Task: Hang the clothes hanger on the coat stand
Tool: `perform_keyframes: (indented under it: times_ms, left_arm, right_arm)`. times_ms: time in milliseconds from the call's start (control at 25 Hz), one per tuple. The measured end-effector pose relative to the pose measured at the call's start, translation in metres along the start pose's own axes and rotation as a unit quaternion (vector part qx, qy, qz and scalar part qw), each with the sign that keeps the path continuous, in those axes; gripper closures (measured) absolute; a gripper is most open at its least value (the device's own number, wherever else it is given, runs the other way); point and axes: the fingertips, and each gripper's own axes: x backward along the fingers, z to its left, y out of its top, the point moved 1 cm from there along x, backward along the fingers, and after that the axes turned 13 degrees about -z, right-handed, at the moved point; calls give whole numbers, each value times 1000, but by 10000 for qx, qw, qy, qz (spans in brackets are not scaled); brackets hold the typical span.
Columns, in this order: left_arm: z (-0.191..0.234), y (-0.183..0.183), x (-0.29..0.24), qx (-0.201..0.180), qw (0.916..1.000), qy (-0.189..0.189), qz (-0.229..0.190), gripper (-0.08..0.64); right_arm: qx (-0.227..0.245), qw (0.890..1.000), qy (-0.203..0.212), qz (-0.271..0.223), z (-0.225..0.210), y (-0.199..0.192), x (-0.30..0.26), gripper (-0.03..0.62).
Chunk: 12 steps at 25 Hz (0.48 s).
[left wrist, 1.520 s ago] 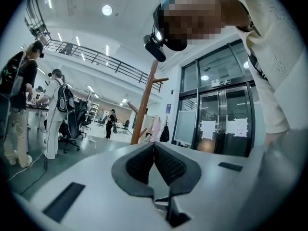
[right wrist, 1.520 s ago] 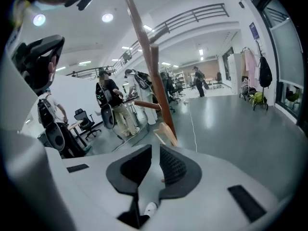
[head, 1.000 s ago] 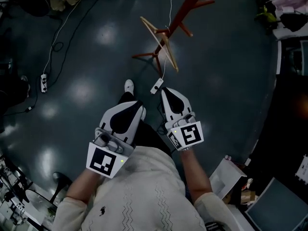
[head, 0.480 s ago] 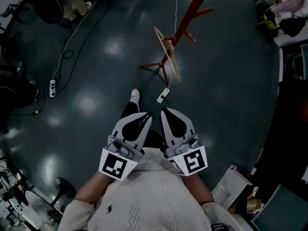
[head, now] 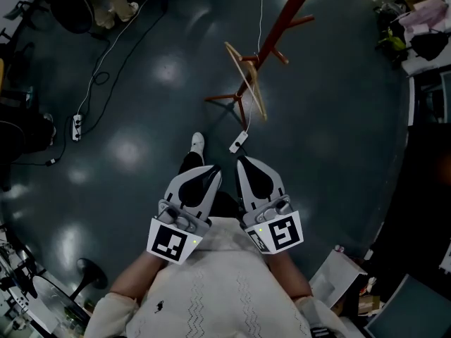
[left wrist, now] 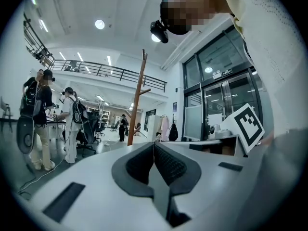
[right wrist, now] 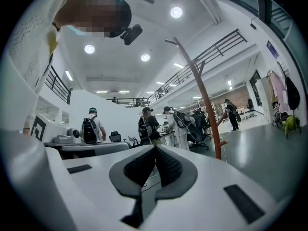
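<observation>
The clothes hanger [head: 248, 83] is hanging off one of the lower pegs of the reddish-brown coat stand [head: 282, 13], tilting a bit, its pale wooden frame showing against the dark shiny floor [head: 331, 118]. So the hanger is sitting on the stand and neither tool is touching it.

The left hand-held gripper [head: 210, 170] is resting low and close to the person's body, well apart from the stand. Its jaws are pressing fully together, ribbed pads meeting, with nothing caught between them. The right hand-held gripper [head: 243, 162] is sitting just beside it, pretty much parallel, and its jaws are meeting the same way, nothing in there either. Both are pointing roughly toward the stand's base.

A thin white cord [head: 261, 5] is dropping down next to the stand's pole, and a small white block [head: 238, 141] is lying on the floor near the foot of the stand. The person's white shoe [head: 198, 141] is poking out just ahead of the left one's tips. Over on the left a power strip [head: 76, 125] is lying on the floor with a cable running up from it.

In the right gripper view a few people with backpacks [right wrist: 149, 126] are standing around a bench off in the distance.
</observation>
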Motion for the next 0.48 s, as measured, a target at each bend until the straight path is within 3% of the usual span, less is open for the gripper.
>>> perform_keyframes:
  times_ms: [320, 480]
  left_arm:
    - [-4, 0, -6, -135, 9999, -19, 10, 548]
    - [-2, 1, -2, -154, 9999, 32, -9, 548]
  right_arm:
    - [-293, 9995, 93, -16, 0, -3, -3, 572]
    - [-124, 9997, 231, -8, 9, -3, -6, 572]
